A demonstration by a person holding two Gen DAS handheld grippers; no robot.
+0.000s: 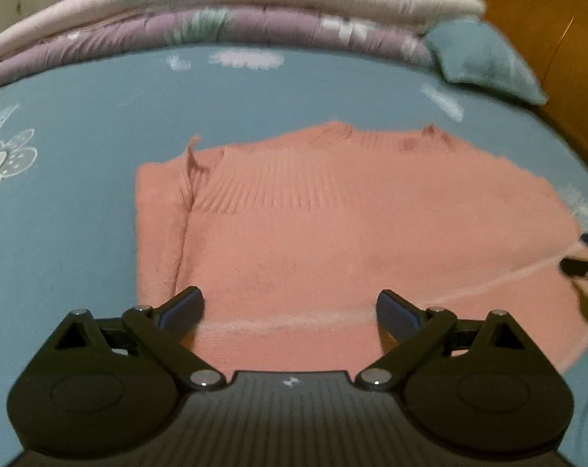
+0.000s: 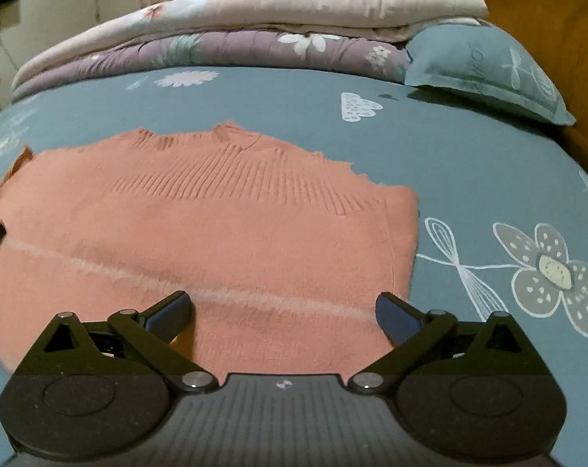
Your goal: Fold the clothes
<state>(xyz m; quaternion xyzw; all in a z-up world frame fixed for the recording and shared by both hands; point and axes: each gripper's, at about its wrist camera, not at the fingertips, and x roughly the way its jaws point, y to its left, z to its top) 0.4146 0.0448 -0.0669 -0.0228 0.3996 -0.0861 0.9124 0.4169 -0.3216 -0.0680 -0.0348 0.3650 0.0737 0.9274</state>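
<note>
Pink knit sweater (image 1: 332, 233), soft and ribbed near the collar, pale fuzzy stripe across, lying flat on the blue flower-print bedsheet (image 1: 79, 233). Collar pointing away toward the folded quilts (image 2: 235, 27), long axis running side to side. Left gripper (image 1: 290, 307) spread wide over the hem, empty. Right gripper (image 2: 284, 307) likewise agape, gripping nothing.

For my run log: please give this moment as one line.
left gripper: open, over sweater | right gripper: open, over sweater | sweater: flat on bed
</note>
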